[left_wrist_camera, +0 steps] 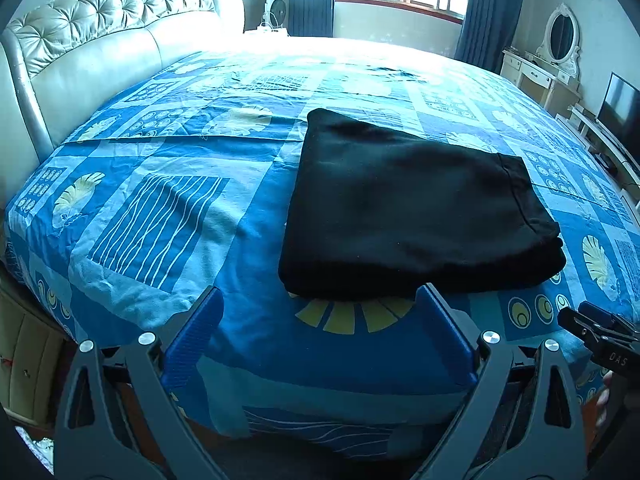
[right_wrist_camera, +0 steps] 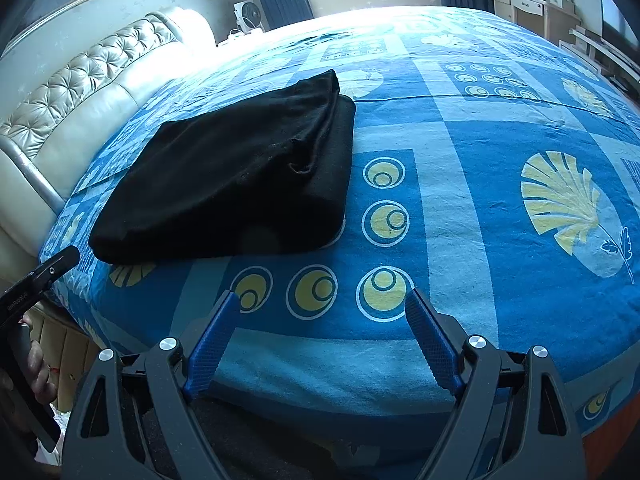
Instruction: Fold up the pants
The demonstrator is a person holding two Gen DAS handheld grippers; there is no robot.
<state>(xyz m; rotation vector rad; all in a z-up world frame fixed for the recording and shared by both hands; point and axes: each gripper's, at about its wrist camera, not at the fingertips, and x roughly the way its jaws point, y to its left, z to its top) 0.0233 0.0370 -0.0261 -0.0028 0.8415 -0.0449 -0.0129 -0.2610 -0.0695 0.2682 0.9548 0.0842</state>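
The black pants (left_wrist_camera: 416, 208) lie folded into a thick rectangle on the blue patterned bedsheet (left_wrist_camera: 160, 208), near the bed's front edge. The left gripper (left_wrist_camera: 320, 300) hovers just short of them, jaws spread and empty. The right gripper (right_wrist_camera: 322, 300) hangs beside them, likewise wide apart, holding nothing

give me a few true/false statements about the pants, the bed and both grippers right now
1. The black pants lie folded in a compact stack on the bed sheet. True.
2. The left gripper is clamped on the pants. False: its jaws stand open, short of the cloth.
3. The right gripper is open and holds nothing. True.
4. The sheet is plain white. False: it is blue with shell and circle prints.
5. The pants hang over the headboard. False: they lie flat on the sheet.
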